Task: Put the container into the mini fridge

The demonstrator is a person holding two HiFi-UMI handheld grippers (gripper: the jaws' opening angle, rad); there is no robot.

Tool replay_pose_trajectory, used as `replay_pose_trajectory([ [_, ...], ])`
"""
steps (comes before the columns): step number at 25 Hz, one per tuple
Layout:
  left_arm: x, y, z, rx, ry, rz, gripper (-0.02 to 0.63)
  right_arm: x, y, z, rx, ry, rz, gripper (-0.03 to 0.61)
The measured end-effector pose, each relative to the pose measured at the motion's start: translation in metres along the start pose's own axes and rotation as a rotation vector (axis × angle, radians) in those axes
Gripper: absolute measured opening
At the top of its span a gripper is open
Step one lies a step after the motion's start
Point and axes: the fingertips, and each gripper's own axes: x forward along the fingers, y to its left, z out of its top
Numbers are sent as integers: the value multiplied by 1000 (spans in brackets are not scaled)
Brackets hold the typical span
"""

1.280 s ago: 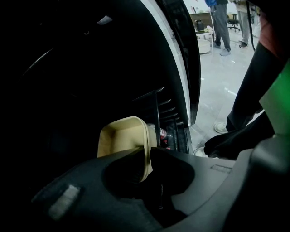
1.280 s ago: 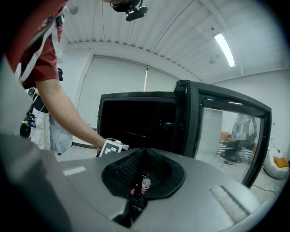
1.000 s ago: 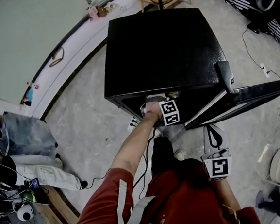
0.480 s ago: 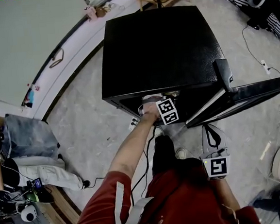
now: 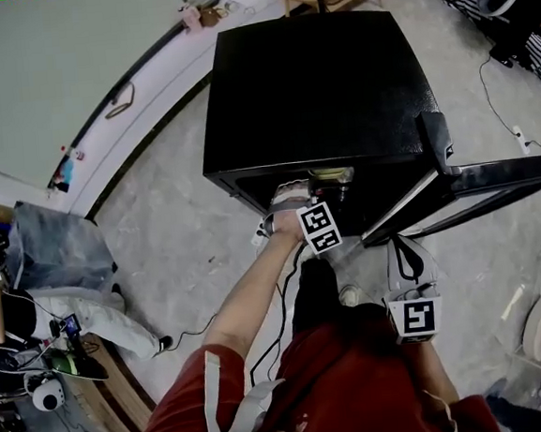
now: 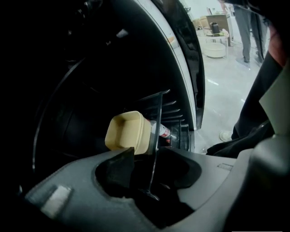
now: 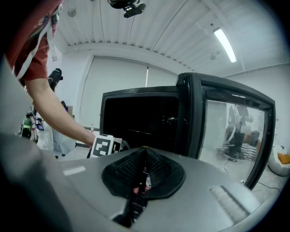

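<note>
The cream container (image 6: 128, 132) stands in the dark inside of the black mini fridge (image 5: 315, 84), on a shelf with a clear front edge. My left gripper (image 6: 152, 153) is just short of it, and its jaws have just been opening: they stand wide apart and no pad touches the container. From above, the left gripper (image 5: 296, 202) is at the fridge's open front. The right gripper (image 5: 406, 257) hangs below the open door (image 5: 475, 188). In its own view the right gripper (image 7: 144, 152) is shut with nothing between the pads.
A red-and-white bottle (image 6: 166, 132) lies behind the container. The door (image 7: 226, 131) swings out to the right of the opening. Cables (image 5: 282, 294) run over the floor by my feet. A grey bag (image 5: 48, 253) and a seated person are at the left.
The left hand has drawn back a little from the fridge's opening toward me. The right gripper has kept still.
</note>
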Motion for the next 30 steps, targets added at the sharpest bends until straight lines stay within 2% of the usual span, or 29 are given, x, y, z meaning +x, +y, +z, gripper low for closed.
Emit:
replay_pose_trajectory([
  [9,-45,-32,-24,-29,24,0,187,-2,-2,-18,-12,13,19,0],
  [12,-60,-43,-26,-76,20,4,187,-1,-9,-19,-5,34,4,0],
  [16,-83,-58,-21,-199,-20,6,187,-1,-12,-19,-3,34,6,0],
  [21,-118,-61,-13,-363,-88,65,187,1,-14,-22,-1,37,3,0],
  [27,-165,-55,-6,-558,-213,218,187,2,-12,-26,2,50,6,0],
  [30,-184,-52,-7,-671,-277,262,187,2,-11,-26,1,52,10,0],
])
